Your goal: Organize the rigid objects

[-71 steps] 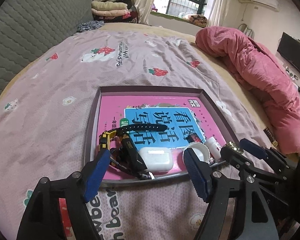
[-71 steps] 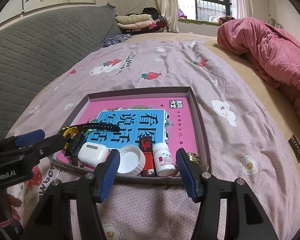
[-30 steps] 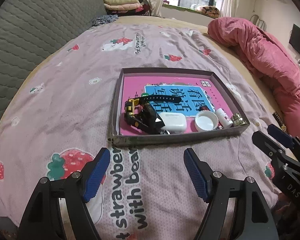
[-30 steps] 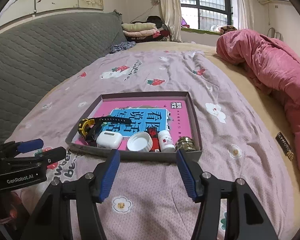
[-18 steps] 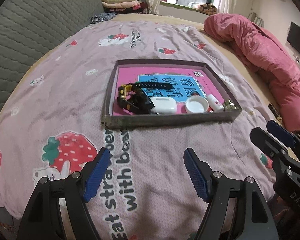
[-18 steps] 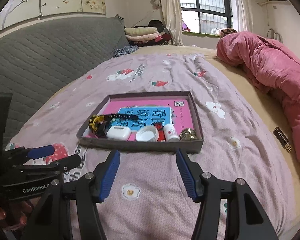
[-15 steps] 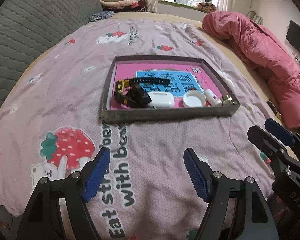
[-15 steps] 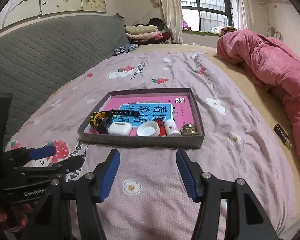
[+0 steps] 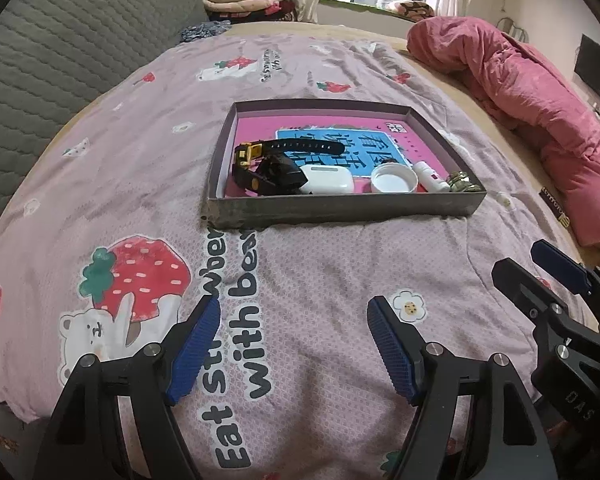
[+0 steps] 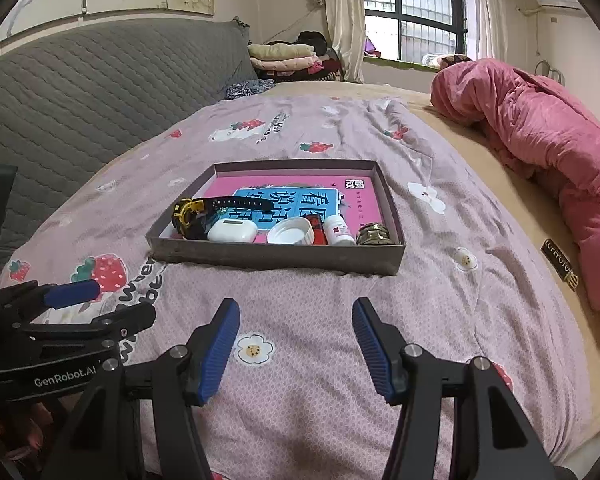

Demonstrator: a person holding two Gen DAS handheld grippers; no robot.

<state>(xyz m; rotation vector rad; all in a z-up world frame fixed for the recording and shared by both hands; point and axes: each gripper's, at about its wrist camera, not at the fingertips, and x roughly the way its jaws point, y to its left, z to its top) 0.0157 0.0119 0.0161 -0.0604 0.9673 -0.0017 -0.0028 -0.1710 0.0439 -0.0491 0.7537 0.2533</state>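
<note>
The near parts of the things in the shallow grey box [image 9: 340,208] are hidden behind its near wall, and a red item between the white cap [image 10: 291,231] and the small white bottle [image 10: 339,231] is mostly covered. The brass-coloured object [image 10: 374,235] in the near right corner cannot be identified. The printed book [image 9: 340,144] lining the box floor is partly covered by the black and yellow watch [image 9: 268,160] and the smooth white earbud case [image 9: 327,179], which lie at the near left.

Compared with the picture a second before, the box is seen smaller and farther off on the bed [image 9: 100,184], and more of the strawberry-printed sheet is shown in front of both grippers.

The left gripper [image 9: 294,340] and the right gripper [image 10: 296,340] are held over the bare sheet, well apart from the box, with ribbed blue pads [image 9: 194,340]. Both sets of jaws are released, with nothing between them. A crumpled pink quilt [image 10: 540,136] lies at the far right.
</note>
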